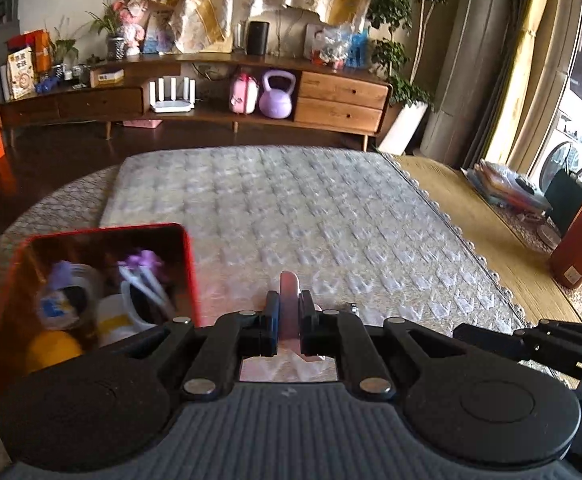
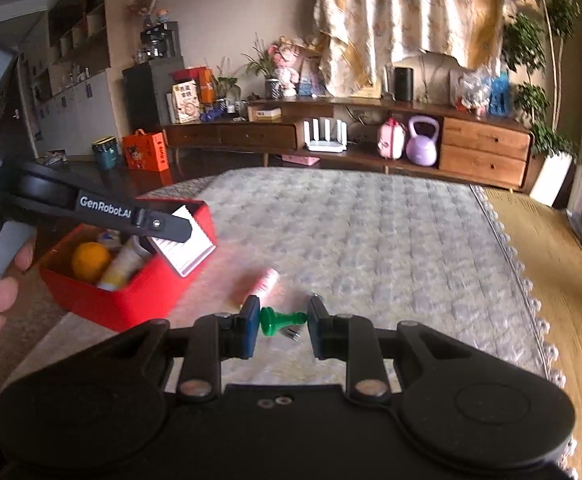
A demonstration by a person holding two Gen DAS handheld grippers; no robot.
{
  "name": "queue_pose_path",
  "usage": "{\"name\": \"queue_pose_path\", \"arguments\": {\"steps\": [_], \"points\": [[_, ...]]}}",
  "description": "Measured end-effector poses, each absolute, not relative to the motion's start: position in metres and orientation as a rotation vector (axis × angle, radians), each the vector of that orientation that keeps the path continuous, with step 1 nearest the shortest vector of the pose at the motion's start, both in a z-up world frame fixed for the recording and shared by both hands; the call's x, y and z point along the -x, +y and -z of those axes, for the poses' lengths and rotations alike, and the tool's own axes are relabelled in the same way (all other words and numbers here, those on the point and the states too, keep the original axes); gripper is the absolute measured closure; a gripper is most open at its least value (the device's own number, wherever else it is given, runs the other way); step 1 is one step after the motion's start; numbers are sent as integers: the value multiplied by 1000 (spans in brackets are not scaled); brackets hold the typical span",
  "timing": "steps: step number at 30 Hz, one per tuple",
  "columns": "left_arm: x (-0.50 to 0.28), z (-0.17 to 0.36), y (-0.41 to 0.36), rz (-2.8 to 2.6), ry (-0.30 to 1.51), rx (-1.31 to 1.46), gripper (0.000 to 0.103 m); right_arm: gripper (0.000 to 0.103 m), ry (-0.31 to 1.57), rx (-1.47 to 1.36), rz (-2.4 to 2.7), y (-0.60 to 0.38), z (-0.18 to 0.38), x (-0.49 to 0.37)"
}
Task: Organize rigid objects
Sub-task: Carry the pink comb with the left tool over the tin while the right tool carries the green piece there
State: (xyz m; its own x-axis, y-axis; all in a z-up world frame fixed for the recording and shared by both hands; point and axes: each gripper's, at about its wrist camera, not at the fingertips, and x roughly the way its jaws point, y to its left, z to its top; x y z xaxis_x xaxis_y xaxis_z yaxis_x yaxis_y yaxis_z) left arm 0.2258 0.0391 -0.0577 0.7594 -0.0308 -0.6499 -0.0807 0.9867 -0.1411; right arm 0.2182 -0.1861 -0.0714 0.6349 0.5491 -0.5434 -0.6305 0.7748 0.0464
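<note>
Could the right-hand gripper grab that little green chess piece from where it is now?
Probably yes. The right gripper is open, the green chess piece lies on the mat between its fingers, and nothing blocks it.

A: Where does the green chess pawn (image 2: pixel 278 321) lie?

B: On the quilted mat (image 2: pixel 371 240), between the right gripper's (image 2: pixel 283 322) open jaws, near the red box (image 2: pixel 131 292); left gripper (image 2: pixel 179 236) carries a white card over the red box.

Both wrist views look low across the quilted mat (image 1: pixel 291 220) toward the sideboard (image 2: pixel 371 136), sharing the red box (image 2: pixel 131 292).
</note>
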Motion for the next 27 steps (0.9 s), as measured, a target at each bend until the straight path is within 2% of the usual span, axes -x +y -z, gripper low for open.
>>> {"name": "queue_pose_path", "arguments": {"steps": [13,27], "points": [[-180,19,107,-80,637,187,94,79,512,225,-765,-124,38,-188],[-166,32,185,-158,625,225,94,79,558,302,-849,-40,52,-178]]}}
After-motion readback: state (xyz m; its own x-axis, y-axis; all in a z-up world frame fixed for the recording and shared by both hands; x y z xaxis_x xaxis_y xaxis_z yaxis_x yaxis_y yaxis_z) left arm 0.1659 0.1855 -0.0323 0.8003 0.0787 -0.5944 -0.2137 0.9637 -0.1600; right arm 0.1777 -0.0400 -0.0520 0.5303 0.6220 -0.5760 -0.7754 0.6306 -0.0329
